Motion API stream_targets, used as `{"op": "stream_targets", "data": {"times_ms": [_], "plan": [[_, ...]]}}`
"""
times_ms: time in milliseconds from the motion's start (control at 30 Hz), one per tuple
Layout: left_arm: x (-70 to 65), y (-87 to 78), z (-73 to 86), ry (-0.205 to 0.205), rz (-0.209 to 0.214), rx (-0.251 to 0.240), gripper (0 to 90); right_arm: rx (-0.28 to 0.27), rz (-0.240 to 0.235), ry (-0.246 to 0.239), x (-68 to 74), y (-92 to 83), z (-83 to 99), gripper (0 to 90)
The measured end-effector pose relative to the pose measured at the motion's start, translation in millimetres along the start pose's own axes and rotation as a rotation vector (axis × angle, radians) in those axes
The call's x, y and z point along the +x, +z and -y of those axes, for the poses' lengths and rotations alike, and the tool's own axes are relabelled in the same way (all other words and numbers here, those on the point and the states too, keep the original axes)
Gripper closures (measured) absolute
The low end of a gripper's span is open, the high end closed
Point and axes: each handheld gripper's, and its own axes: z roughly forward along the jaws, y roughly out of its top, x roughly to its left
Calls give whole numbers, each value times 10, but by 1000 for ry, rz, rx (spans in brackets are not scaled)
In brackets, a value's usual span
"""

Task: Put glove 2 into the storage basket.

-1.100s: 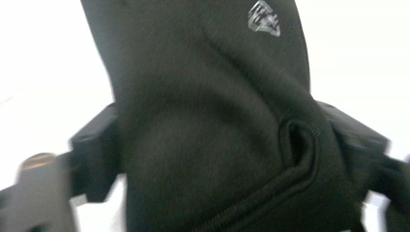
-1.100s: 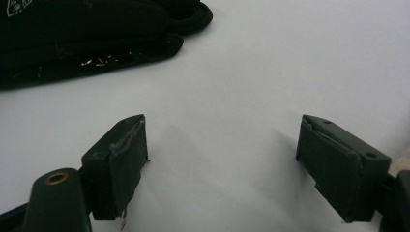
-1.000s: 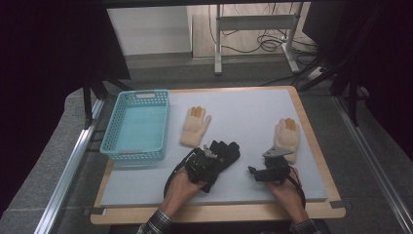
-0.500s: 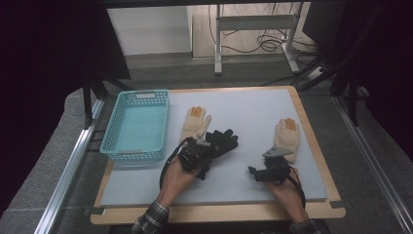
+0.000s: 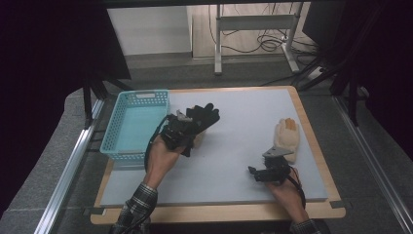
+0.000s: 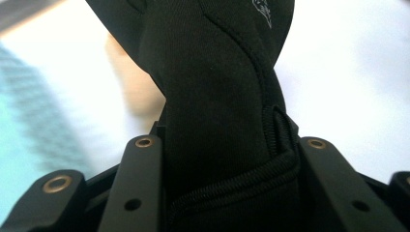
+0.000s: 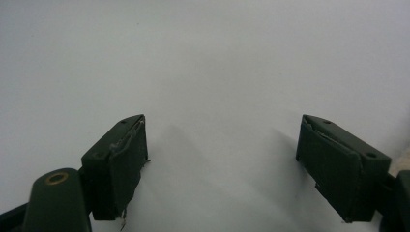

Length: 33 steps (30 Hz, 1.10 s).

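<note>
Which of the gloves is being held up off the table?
The black glove, pinched in the left gripper beside the blue basket. The tan glove at right lies flat.

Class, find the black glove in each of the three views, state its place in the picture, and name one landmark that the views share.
High view: the black glove is left of centre, held up by the left gripper beside the turquoise basket.
Left gripper view: the glove stands in the middle, clamped between the jaws.
Right gripper view: the glove is not in it; the right gripper is open over the mat.
Shared landmark: the pale grey table mat.
</note>
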Motion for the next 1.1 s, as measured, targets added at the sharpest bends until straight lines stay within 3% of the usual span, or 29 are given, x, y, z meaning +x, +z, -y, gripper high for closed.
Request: {"op": "stream_targets", "data": {"times_ms": [167,200,367,400,533,833,933,1100], "plan": [[342,-154,9,-62,-62,-6,608,0,0,0,1,0,0,183],[342,-154,9,-62,-62,-6,607,0,0,0,1,0,0,183],[833,-267,101,-166,-135,13,605,0,0,0,0,-1,0,183],[833,-267,101,-166,-135,13,605,0,0,0,0,-1,0,183],[1081,-247,170,-221,-161,40,604,0,0,0,0,0,0,183],[1643,-9,338,-356,-234,164,597,0,0,0,0,0,0,183],[1745,99,382,-380,-250,210,592,-1,0,1,0,0,0,183],[1893,298,465,-408,-306,329,582,-1,-1,1,-1,0,0,182]]}}
